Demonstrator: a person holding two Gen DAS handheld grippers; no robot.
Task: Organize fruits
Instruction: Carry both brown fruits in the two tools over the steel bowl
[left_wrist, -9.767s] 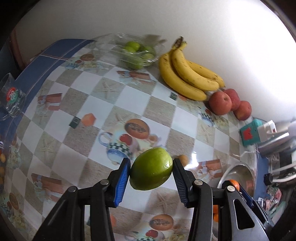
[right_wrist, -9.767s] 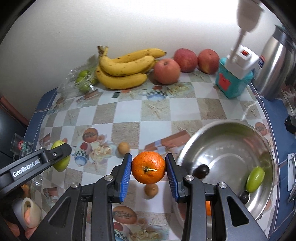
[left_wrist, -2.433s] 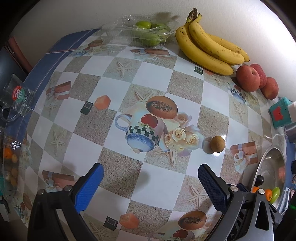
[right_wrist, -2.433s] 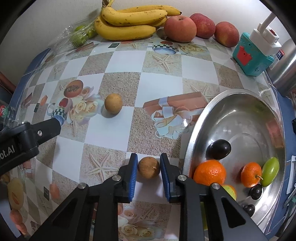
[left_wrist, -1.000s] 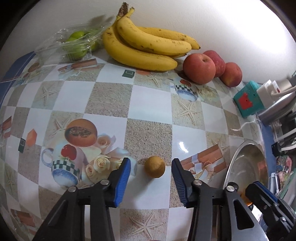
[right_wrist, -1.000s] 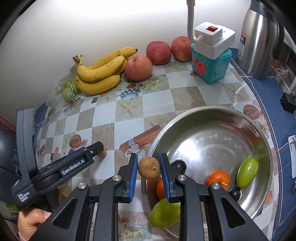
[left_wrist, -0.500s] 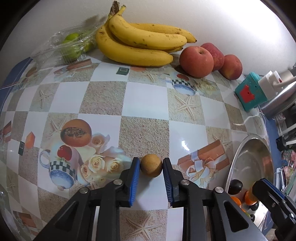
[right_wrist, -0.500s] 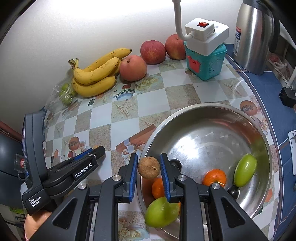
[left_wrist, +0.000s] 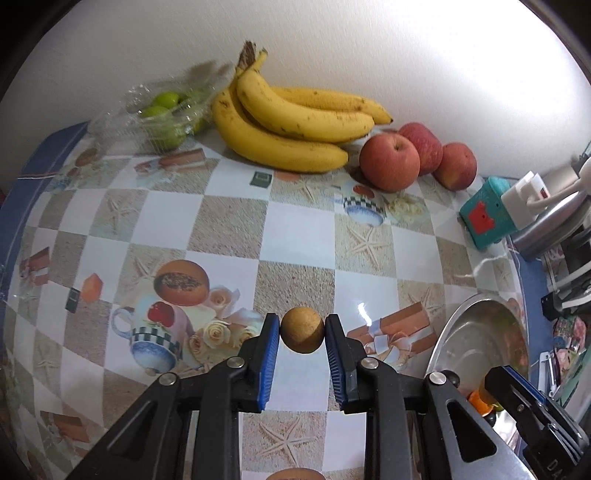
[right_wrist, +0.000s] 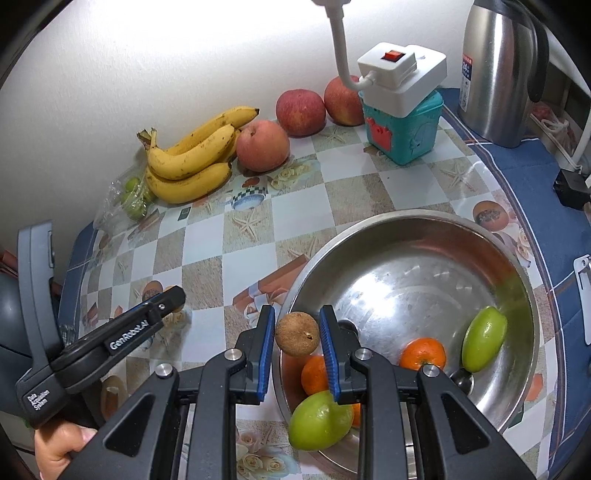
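My left gripper (left_wrist: 302, 334) is shut on a small round tan fruit (left_wrist: 303, 329), held over the patterned tablecloth left of the steel bowl (left_wrist: 447, 332). My right gripper (right_wrist: 297, 334) is shut on a small brown round fruit (right_wrist: 297, 333), held above the near-left rim of the steel bowl (right_wrist: 369, 229). The bowl holds two oranges (right_wrist: 422, 353), a large green fruit (right_wrist: 320, 420), a smaller green fruit (right_wrist: 484, 339) and small dark fruits (right_wrist: 461, 380). The left gripper also shows in the right wrist view (right_wrist: 173, 297).
Against the wall stand a bag of green fruits (left_wrist: 166, 110), a bunch of bananas (left_wrist: 291, 125) and three red apples (left_wrist: 389, 160). A teal box with a white power adapter (right_wrist: 402, 92) and a steel kettle (right_wrist: 498, 70) stand at the right.
My left gripper closed on the tan fruit and lifted it slightly. My right gripper carried the brown fruit from the table to above the bowl's rim.
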